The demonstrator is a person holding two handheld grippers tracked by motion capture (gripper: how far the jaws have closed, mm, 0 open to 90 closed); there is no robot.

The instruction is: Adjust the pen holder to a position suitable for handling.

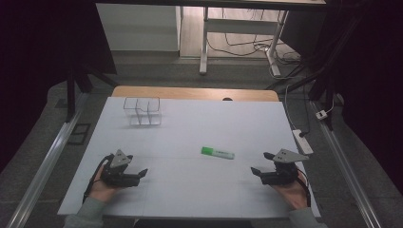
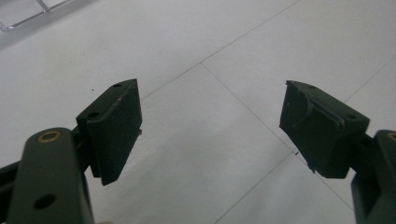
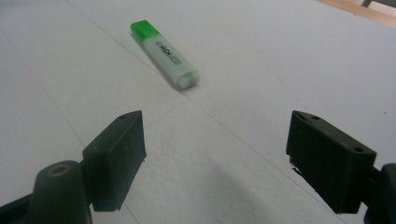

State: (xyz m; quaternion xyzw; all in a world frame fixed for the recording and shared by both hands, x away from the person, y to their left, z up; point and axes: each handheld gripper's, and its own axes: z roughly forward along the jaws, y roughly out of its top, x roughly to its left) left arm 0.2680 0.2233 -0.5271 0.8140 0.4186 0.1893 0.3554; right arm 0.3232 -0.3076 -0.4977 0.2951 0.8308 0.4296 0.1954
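So there's a green highlighter [image 1: 217,152] lying flat on the white table [image 1: 190,128], about mid-table and a bit toward the right side. The left gripper [image 1: 142,173] sits low near the front left, jaws wide open, nothing in them. The right gripper [image 1: 255,171] is the same at the front right, jaws spread and empty, with the highlighter ahead of it. A clear divided box [image 1: 142,111] sits at the far left.

Glossy plastic highlighter [image 3: 165,54], matt white tabletop [image 1: 190,128] (smooth)
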